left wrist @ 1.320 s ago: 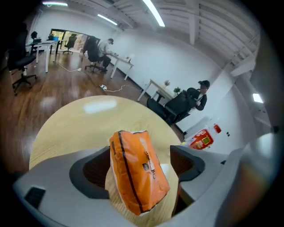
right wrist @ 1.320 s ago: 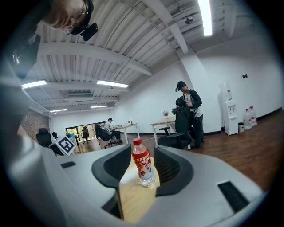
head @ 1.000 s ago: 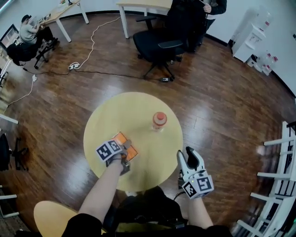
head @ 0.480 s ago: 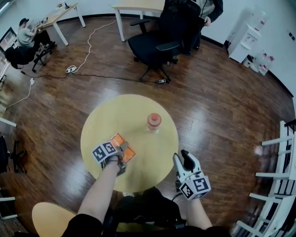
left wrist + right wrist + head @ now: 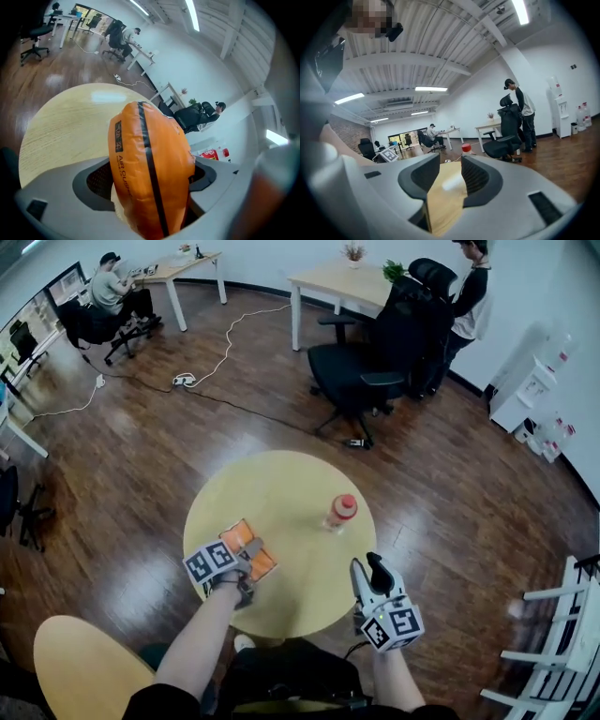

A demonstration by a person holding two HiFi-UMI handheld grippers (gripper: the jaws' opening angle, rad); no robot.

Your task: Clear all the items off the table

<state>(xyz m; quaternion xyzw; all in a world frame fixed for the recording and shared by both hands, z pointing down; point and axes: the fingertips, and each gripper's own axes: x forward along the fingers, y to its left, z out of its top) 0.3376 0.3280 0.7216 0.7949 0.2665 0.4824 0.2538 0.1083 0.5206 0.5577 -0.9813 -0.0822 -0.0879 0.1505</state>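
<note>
A round yellow table point(image 5: 281, 486) carries a clear bottle with a red cap point(image 5: 339, 512) right of centre. At its near left edge my left gripper point(image 5: 249, 553) is shut on an orange air-cushion packet point(image 5: 263, 566). In the left gripper view the puffy packet point(image 5: 150, 154) stands on edge and fills the gap of the left gripper point(image 5: 151, 187), whose jaws have just been closing on it. My right gripper point(image 5: 373, 564) hovers off the table's near right edge. The right gripper point(image 5: 451, 174) is open, its jaws narrowed a little with nothing between them. The bottle's red cap point(image 5: 466, 148) shows far ahead.
A black office chair point(image 5: 361, 376) stands beyond the table, with desks and a standing person point(image 5: 469, 287) behind it. A yellow seat point(image 5: 84, 667) is at my lower left, a white rack point(image 5: 562, 634) at the right. Cables run over the wood floor.
The left gripper has closed in on the orange packet and lifted it slightly off the table. My head has tilted up, showing more of the room. The right gripper shifted a little.
</note>
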